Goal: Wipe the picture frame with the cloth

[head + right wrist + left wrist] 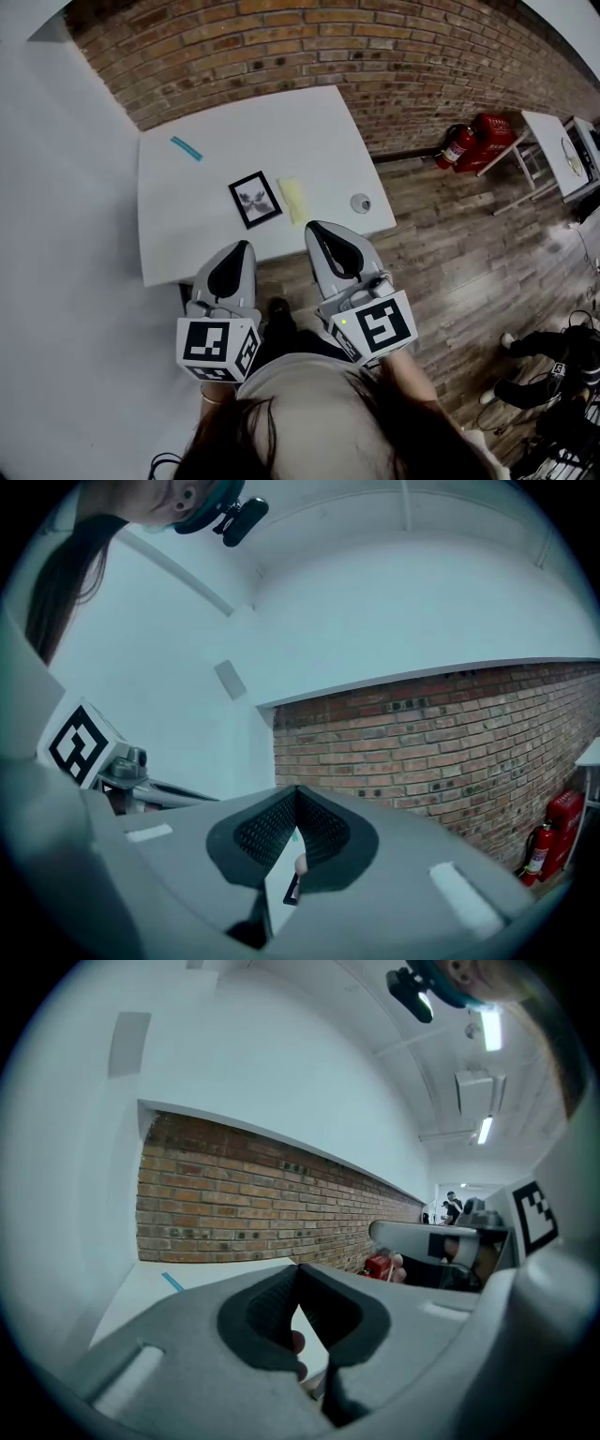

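A small black picture frame (255, 199) lies flat on the white table (187, 234), near its front edge. A folded pale yellow cloth (293, 200) lies just to the right of the frame. My left gripper (246, 246) hovers at the table's front edge, jaws shut and empty, short of the frame. My right gripper (313, 227) is beside it, also shut and empty, its tip just before the cloth. In the left gripper view the jaws (298, 1271) meet over the table; in the right gripper view they (296, 791) do the same.
A blue strip (186, 148) lies at the table's far left and a small round grey object (361, 202) at its right. A brick wall (394, 56) runs behind. Red fire extinguishers (459, 145) and a second white table (548, 145) stand to the right. A person's feet (553, 361) show at lower right.
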Tool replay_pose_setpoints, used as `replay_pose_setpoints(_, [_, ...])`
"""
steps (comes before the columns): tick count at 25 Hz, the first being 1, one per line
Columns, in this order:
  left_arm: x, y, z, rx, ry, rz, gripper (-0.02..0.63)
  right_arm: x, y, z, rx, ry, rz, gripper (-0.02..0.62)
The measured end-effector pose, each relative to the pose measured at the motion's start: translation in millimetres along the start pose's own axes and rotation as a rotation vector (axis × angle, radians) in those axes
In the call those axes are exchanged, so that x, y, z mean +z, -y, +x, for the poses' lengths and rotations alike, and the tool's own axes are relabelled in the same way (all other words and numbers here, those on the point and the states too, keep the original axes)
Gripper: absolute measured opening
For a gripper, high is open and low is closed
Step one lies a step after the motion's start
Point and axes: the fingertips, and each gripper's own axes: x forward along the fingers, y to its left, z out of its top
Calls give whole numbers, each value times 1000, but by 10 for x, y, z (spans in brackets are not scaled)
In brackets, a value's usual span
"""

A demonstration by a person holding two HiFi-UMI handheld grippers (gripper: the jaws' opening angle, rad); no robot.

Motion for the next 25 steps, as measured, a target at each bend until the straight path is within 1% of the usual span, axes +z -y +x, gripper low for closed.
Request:
replay_pose_setpoints(3, [70, -127, 129, -8, 3, 6, 0, 46, 32, 167, 11, 10, 10, 5])
replay_pose_setpoints(6, [113, -264, 248, -15, 5, 3, 0, 70, 67, 332, 3, 10, 6, 5])
replay_pose_setpoints(12, [141, -528, 430, -45, -1, -3, 0, 7, 84, 628, -16, -28, 3, 5])
replay_pose_setpoints(17, [109, -752, 551, -65, -25, -22, 0, -25, 116, 835, -37, -54, 24, 5])
replay_pose_setpoints(22, [17, -835, 626, -90, -55, -34, 0, -141, 149, 908, -67, -94, 42, 8])
replay_pose_setpoints(25, [-45, -878, 663, -93, -76, -53, 0, -233, 164, 956, -65, -132, 47, 28])
